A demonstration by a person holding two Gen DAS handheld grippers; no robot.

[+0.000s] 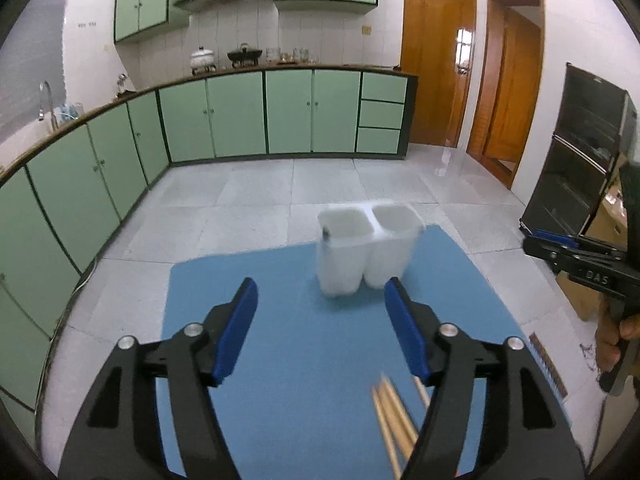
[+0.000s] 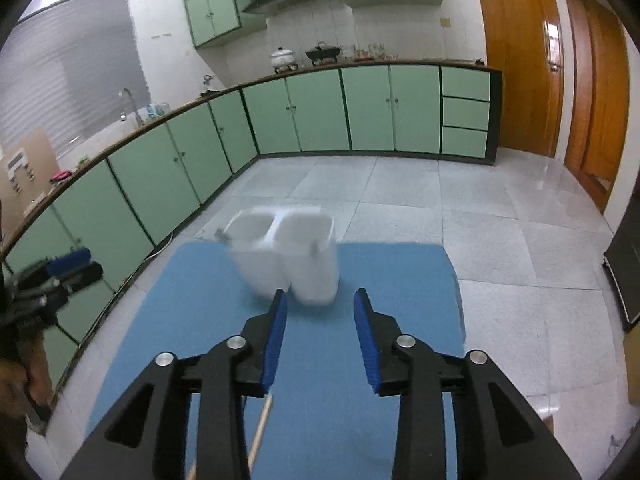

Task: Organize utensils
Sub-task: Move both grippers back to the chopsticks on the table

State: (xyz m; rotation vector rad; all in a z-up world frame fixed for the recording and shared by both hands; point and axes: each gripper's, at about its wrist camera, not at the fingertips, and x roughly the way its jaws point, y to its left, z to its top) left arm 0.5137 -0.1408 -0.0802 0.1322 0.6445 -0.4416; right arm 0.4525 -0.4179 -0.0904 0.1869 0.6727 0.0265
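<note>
A white two-compartment utensil holder (image 1: 366, 250) stands at the far end of a blue mat (image 1: 300, 344); it also shows in the right wrist view (image 2: 286, 258). Several wooden chopsticks (image 1: 394, 420) lie on the mat near my left gripper's right finger. One chopstick (image 2: 262, 426) shows under my right gripper's left finger. My left gripper (image 1: 320, 294) is open and empty above the mat. My right gripper (image 2: 320, 304) is open and empty, just short of the holder.
The mat (image 2: 328, 380) lies on a table over a grey tiled floor. Green cabinets (image 1: 240, 116) line the left and back walls. A dark glass cabinet (image 1: 576, 152) stands at right. The right gripper (image 1: 580, 264) shows at the right edge; the left gripper (image 2: 52, 276) shows at the left edge.
</note>
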